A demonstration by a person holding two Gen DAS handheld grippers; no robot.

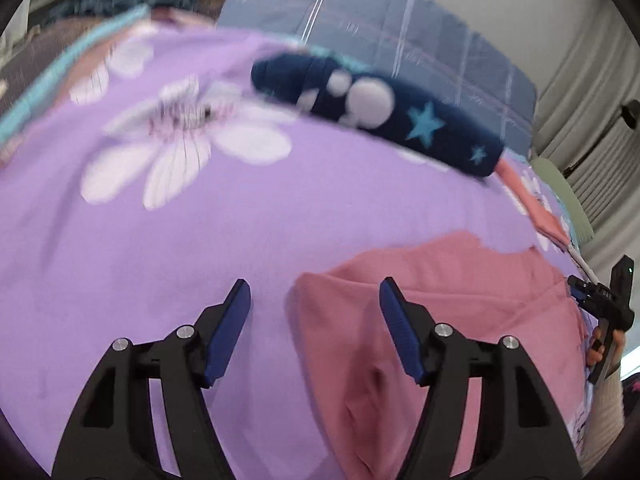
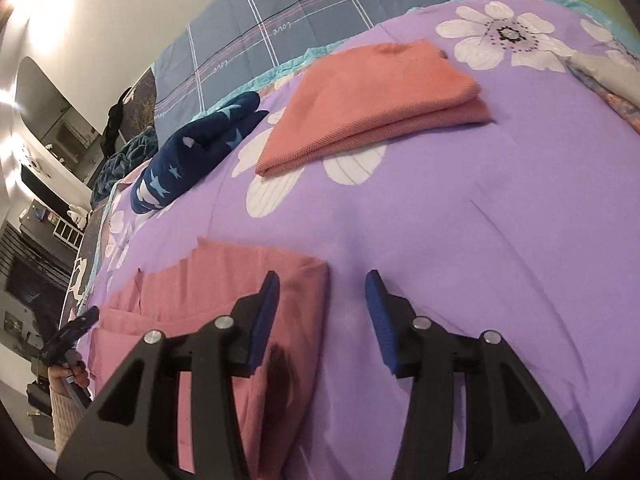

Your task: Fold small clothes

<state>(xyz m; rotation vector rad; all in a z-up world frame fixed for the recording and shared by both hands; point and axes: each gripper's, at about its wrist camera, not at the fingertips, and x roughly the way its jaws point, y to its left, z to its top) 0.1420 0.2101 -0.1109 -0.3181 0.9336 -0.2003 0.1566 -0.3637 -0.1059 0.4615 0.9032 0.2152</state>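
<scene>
The left gripper (image 1: pixel 314 330), black-framed with blue pads, hangs with its jaws apart and nothing clamped; the left corner of a dusty-pink folded cloth garment (image 1: pixel 432 320) lies under the gap, its edge running between the pads. The right gripper (image 2: pixel 322 320) of the same make also stands with its jaws apart and empty, over the right corner of that same pink garment (image 2: pixel 224 280), one pad above the cloth and the other above bare bedcover. The garment lies flat on a lilac bedcover printed with large white flowers (image 2: pixel 500 240) that covers the bed. Farther back on the bedcover rests a folded salmon-orange knit garment (image 2: pixel 372 104), well apart from the pink one. To its left, near the bed's far edge, sits a rumpled navy fabric piece with light-blue stars and white shapes (image 2: pixel 196 152). Behind both runs a grey-blue checked quilt with thin white lines (image 2: pixel 320 12). In the left wrist view the scene is blurred.
</scene>
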